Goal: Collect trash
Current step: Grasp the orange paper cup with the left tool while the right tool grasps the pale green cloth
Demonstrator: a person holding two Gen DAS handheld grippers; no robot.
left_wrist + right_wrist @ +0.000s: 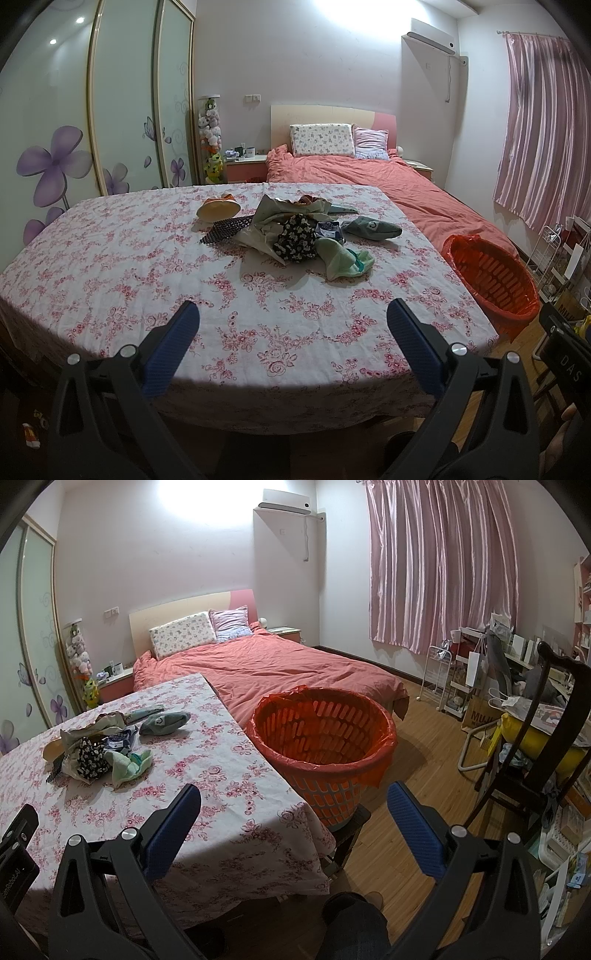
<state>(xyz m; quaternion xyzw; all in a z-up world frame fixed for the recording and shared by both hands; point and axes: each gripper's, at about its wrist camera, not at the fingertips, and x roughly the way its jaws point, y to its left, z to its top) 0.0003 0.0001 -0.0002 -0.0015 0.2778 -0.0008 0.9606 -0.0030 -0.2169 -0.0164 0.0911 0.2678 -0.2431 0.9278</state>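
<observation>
Floral-clothed surface (147, 258) carrying trash pile (291, 232); orange basket (321, 746) standing beside surface; bed (280, 664) lying beyond. Left hand-held gripper (291, 317) and right hand-held gripper (293, 801) hovering wide apart, gripping nothing.

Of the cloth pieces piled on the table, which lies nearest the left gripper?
The pale green cloth: it sits at the pile's near edge, closer than the black floral cloth and grey sock.

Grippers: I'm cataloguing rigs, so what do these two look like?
Both the left gripper and the right gripper share one design: black plastic triangular arms with cut-outs, silver round bolts at the pivots, and blue ribbed pads on the fingers. No cables or sleeves show.
</observation>
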